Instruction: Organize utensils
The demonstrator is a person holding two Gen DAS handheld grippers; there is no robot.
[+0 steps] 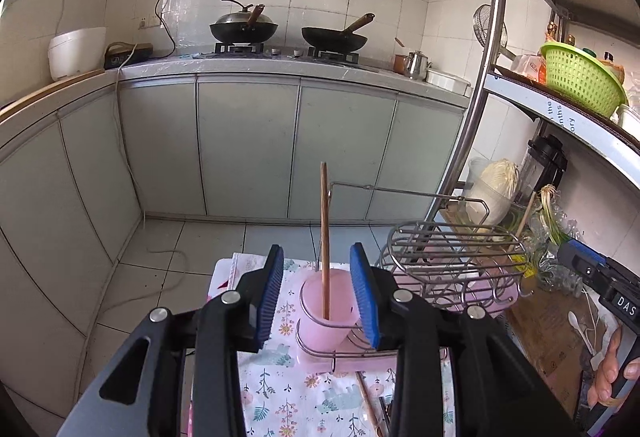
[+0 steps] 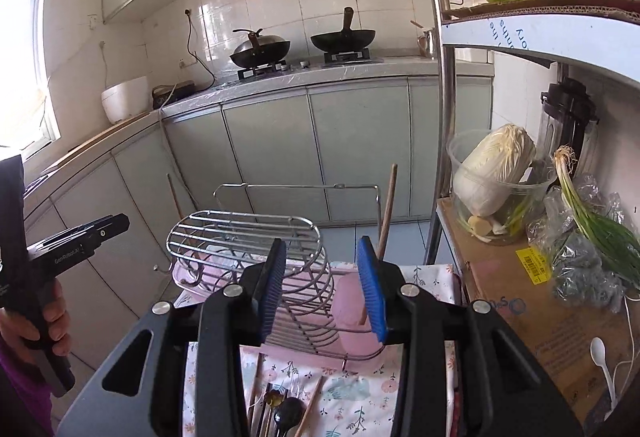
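Left gripper hangs with its blue pads apart, nothing between them, just above the translucent pink plastic cup. One thin brown wooden chopstick stands upright in that cup, which sits in the chrome wire drying rack on the floral tablecloth. Right gripper is parted and empty too. More loose utensils lie on the cloth below it.

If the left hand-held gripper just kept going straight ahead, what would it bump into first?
Probably the pink cup with a wooden chopstick standing in it; both sit dead ahead between the left hand-held gripper's open jaws, though depth is hard to judge.
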